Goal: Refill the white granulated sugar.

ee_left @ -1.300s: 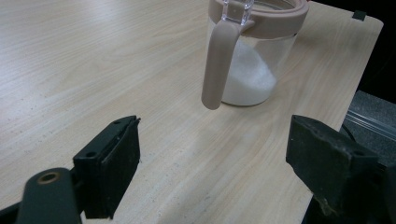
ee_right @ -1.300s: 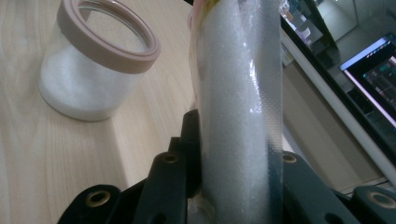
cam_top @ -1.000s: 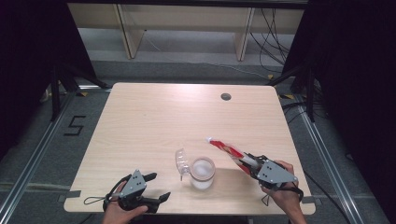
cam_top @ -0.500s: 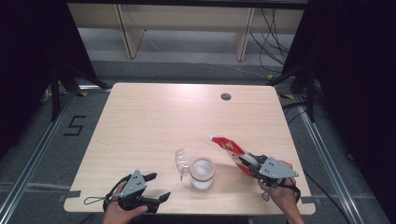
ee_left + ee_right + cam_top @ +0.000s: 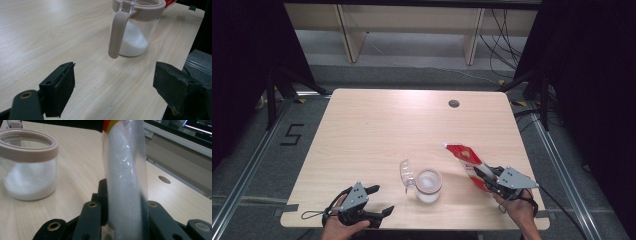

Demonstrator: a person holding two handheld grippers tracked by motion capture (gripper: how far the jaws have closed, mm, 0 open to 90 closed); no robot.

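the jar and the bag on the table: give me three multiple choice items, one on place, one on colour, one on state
1. Where does the jar stand on the table?
A. by the round hole at the far edge
B. near the front edge, between the two hands
C. at the far left corner

2. What colour is the jar's rim?
A. blue
B. green
C. beige

3. How is the right gripper?
A. shut on the bag
B. open and holding nothing
C. shut on the jar's handle

B: the high view shows it between the grippers.
C: both gripper views show a beige rim.
A: its fingers clamp the bag.
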